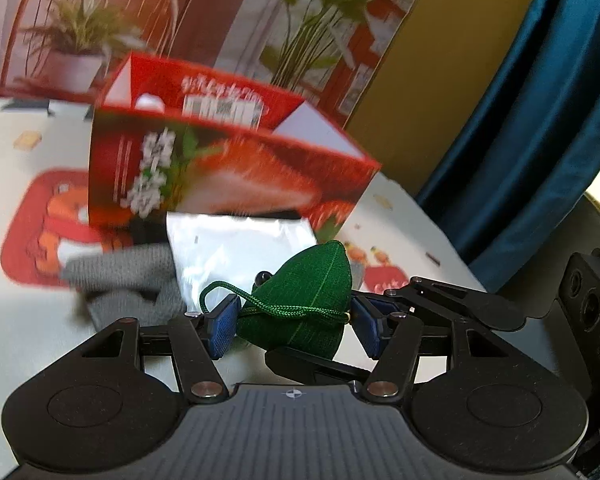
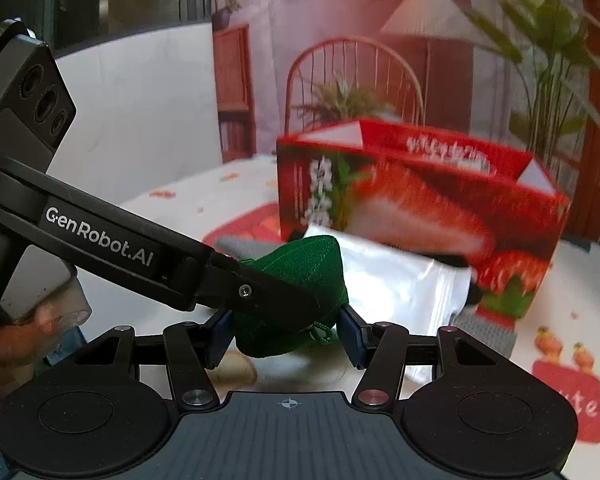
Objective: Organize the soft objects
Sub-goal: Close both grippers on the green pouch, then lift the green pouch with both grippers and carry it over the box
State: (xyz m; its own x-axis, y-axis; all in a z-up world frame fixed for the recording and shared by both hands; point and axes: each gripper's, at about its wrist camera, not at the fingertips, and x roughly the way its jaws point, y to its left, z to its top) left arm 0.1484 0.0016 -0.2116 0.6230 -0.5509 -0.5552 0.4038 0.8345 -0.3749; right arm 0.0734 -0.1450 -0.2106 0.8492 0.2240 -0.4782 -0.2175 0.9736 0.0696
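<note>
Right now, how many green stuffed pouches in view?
1. The green pouch sits between the pads of both the left gripper and right gripper, in front of the red box. Others could be hidden inside that box.

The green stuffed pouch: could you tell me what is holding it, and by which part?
Both: the left hand-held gripper and the right hand-held gripper each clamp the green pouch across its lower sides.
</note>
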